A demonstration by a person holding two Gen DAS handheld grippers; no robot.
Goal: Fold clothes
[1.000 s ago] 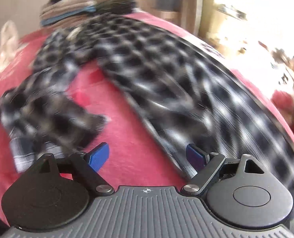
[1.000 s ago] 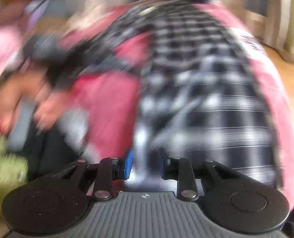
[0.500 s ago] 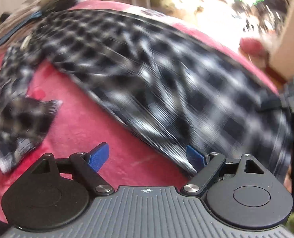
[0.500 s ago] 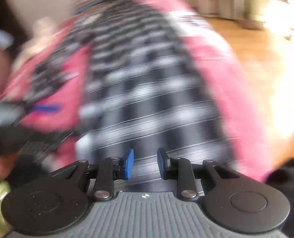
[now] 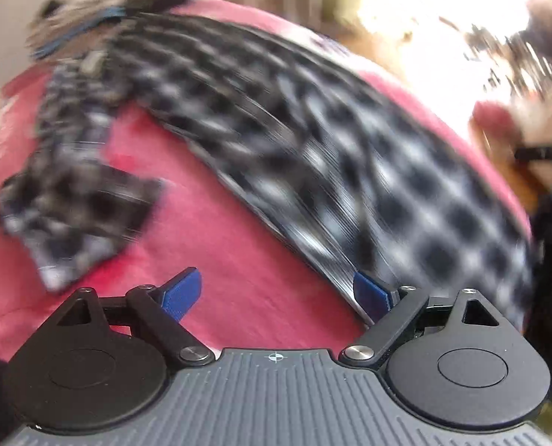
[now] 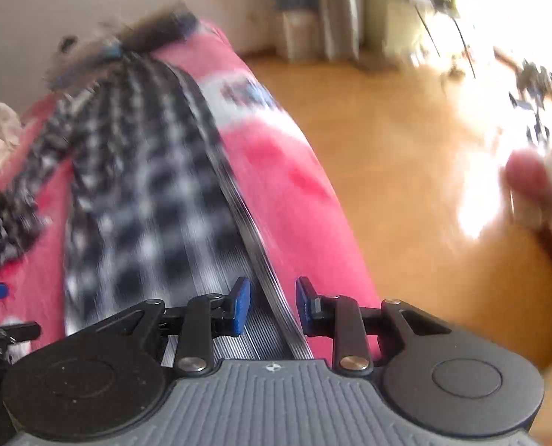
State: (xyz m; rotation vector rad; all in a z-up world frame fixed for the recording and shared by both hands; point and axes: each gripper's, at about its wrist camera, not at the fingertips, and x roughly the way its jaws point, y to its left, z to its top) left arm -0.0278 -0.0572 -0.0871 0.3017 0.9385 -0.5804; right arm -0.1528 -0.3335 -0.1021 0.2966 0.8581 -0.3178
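Plaid shirt is laid lengthwise on bed, collar end far. Left claw is spread wide w/ nothing gripped; right claw is partly parted, hem edge between, not pinched.

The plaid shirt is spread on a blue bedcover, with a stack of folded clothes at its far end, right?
Not blue. In the left wrist view the bedcover is pink-red. The plaid shirt is spread on it, with the stack of folded clothes at its far end.

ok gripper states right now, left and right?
Left gripper: open wide, nothing held; plaid shirt edge lies by one finger.
Right gripper: jaws partly apart over the shirt's edge, pads not pressing it; open.
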